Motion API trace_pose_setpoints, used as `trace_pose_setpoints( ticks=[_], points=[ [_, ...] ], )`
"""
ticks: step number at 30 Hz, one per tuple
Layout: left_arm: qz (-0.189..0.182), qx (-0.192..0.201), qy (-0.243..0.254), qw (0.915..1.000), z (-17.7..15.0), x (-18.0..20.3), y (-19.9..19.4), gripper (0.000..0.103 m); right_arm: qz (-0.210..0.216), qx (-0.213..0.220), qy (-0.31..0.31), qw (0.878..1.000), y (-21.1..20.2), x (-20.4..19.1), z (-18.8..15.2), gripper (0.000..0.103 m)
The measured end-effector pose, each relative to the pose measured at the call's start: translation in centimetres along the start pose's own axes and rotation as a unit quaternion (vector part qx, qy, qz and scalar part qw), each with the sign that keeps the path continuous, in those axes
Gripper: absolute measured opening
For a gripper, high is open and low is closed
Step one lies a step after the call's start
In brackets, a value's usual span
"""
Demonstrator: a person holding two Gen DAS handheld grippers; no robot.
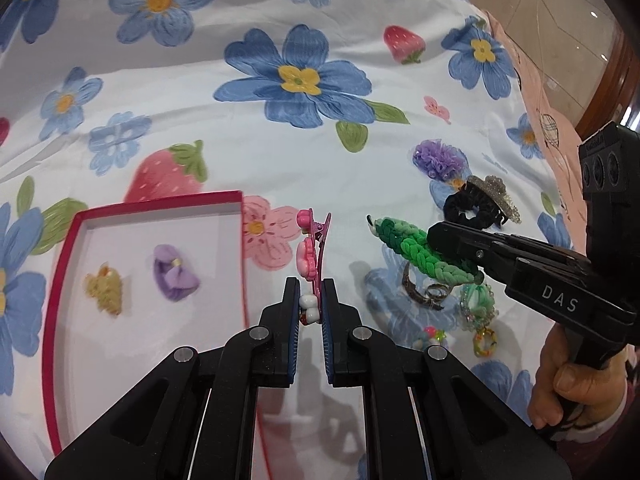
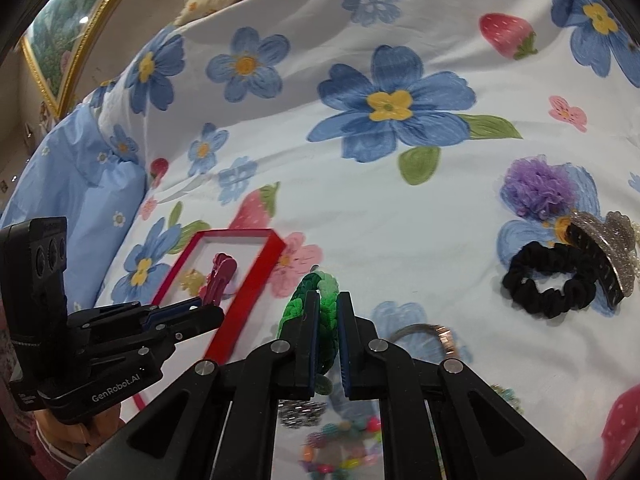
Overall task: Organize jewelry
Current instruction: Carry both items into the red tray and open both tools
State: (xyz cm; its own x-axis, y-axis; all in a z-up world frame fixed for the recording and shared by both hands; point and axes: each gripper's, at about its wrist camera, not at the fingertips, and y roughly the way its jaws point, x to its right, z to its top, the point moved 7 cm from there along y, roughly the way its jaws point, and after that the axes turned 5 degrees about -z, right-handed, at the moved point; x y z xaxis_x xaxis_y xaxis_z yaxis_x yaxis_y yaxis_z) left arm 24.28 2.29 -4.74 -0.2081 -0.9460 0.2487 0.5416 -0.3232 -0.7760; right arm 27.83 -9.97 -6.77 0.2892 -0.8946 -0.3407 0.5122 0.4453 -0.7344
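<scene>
Bedding and backdrop
A floral sheet [image 2: 360, 184] covers the bed — a blue pillow [image 2: 80, 184] at its left edge, a gilt-framed picture [image 2: 72, 20] beyond.

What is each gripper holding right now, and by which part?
The left gripper pinches the pink hair clip at its near end. The right gripper clamps the green braided band across its braid, partway along.

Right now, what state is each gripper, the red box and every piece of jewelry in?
Left gripper: shut on pink hair clip.
Right gripper: shut on green braided band.
Red box: open, holding two small bows.
Black scrunchie: lying on the bedspread.
Glitter claw clip: resting against the scrunchie.
</scene>
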Motion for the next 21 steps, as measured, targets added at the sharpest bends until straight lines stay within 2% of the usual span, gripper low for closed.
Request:
trace_pose_setpoints(
  ticks=[9, 21],
  points=[
    [0.011, 0.020, -0.036, 0.9991, -1.6, -3.2, -3.3, 0.009, 0.028, 0.002, -0.023, 0.999, -0.4, -4.4, -0.7, 0.008],
    [0.039, 0.028, -0.094, 0.9944, -4.3, -9.1, -5.9, 0.009, 0.062, -0.009, -0.056, 0.996, 1.7, -10.8, -2.0, 0.008]
  ],
)
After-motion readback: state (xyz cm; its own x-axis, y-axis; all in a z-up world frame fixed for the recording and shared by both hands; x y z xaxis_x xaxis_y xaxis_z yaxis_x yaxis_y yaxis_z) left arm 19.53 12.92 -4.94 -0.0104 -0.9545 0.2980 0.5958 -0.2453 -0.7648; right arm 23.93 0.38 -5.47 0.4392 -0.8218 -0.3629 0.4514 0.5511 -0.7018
